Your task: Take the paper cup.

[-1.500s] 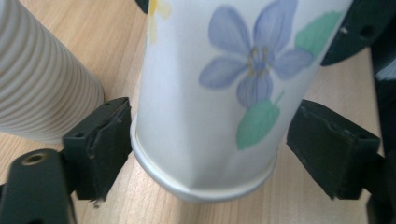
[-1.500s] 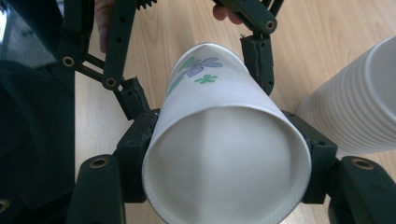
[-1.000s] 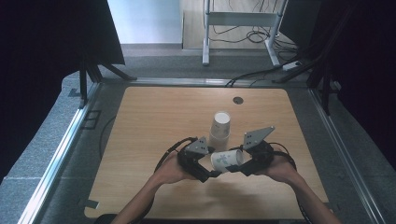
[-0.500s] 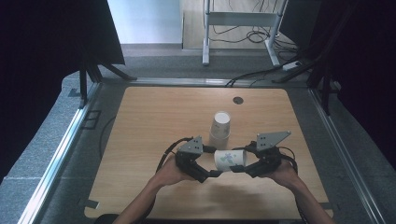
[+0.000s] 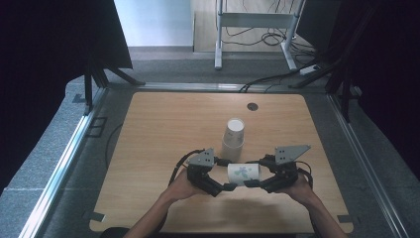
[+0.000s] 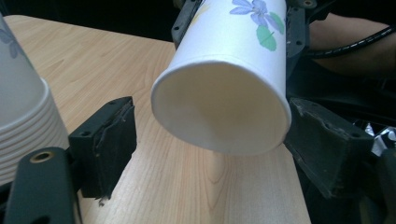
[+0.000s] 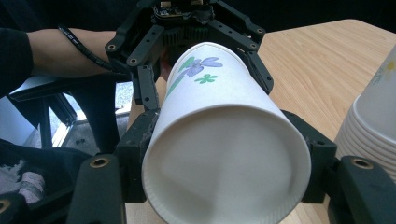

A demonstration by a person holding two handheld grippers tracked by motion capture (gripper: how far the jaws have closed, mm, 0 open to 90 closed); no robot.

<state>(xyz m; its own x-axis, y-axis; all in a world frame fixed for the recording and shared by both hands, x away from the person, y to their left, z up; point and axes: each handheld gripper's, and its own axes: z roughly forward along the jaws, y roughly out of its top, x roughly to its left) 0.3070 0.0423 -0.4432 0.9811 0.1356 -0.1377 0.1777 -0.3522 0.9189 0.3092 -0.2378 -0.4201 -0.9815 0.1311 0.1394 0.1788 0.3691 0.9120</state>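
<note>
High view: no writing reads on the flowered cup, lying sideways just before the cup stack. Right hand-held gripper clamps it; left hand-held gripper gapes wide around its end, one jaw apart.

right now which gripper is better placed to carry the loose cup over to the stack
Right. The right gripper has its fingers clamped on both sides of the paper cup. The left gripper is open, with a gap beside one finger. The cup stack stands just behind.
</note>
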